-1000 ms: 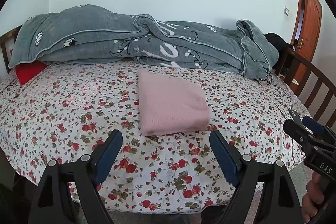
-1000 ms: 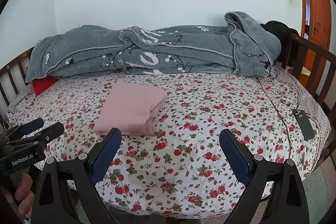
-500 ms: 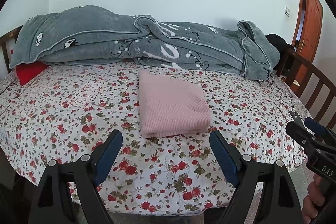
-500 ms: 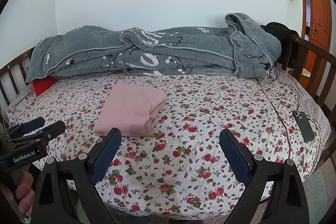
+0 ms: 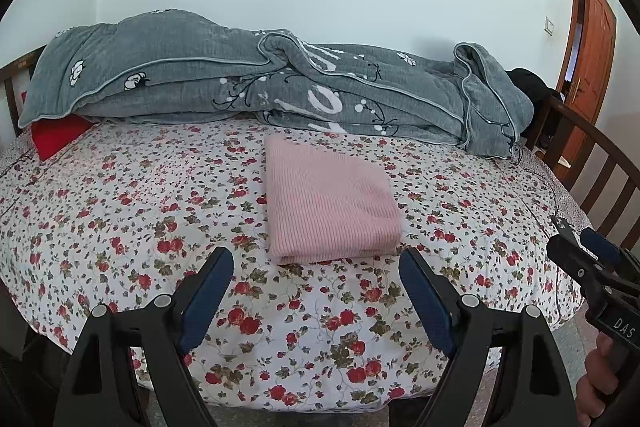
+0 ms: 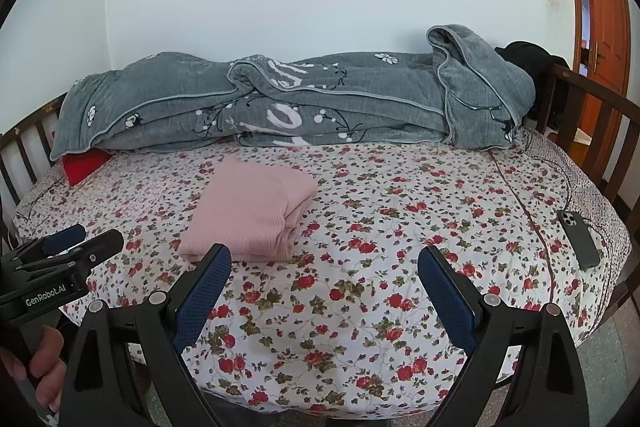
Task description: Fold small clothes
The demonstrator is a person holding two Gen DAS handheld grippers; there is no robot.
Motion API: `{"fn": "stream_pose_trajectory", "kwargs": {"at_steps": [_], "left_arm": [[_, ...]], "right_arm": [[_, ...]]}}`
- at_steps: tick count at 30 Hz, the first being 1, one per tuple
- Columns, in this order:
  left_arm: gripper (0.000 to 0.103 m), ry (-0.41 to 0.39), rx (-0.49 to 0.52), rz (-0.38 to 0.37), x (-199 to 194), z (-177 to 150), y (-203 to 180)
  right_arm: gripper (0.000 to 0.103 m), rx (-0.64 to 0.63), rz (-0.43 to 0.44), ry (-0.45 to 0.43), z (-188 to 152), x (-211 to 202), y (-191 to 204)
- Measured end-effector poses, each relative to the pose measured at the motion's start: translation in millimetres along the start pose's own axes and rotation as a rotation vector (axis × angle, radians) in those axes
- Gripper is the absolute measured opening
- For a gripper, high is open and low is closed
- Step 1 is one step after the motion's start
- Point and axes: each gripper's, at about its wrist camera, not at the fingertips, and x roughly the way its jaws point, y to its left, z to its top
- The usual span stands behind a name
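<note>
A pink ribbed knit garment (image 5: 330, 201), folded into a flat rectangular stack, is lying near the middle of a bed covered by a white sheet printed with red flowers (image 5: 120, 219). The left gripper (image 5: 316, 289) is hovering over the near edge of the bed with its two blue-padded fingers (image 5: 208, 297) spread wide and holding nothing; the folded stack is sitting just beyond the gap between them, not touching either one. The right gripper (image 6: 325, 285) is likewise hanging with its fingers (image 6: 446, 297) wide apart and empty, and in its view the garment (image 6: 250, 213) is lying ahead and to the left, its near corner just behind the left fingertip. A rumpled grey quilt with white flower print (image 6: 280, 103) is stretching along the wall behind the garment, well apart from it. A dark smartphone (image 6: 580, 238) is resting near the bed's right edge, beside the dark wooden bed rail (image 6: 600, 131).
</note>
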Motion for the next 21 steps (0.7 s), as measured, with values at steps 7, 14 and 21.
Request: {"fn": "stream_pose_trajectory", "kwargs": {"at_steps": [7,14,21], "left_arm": [[0.084,-0.006,-0.002,0.0,-0.7,0.8,0.3],[0.084,-0.011,-0.002,0.01,-2.6,2.7,0.3],[0.084,-0.016,-0.005,0.015,-7.4,3.9,-0.1]], "right_arm": [[0.093,0.012,-0.001,-0.001,-0.1,-1.7,-3.6],[0.093,0.01,-0.003,-0.001,0.2,-1.1,-4.9],[0.093,0.01,-0.002,-0.001,2.4,0.1,-7.2]]}}
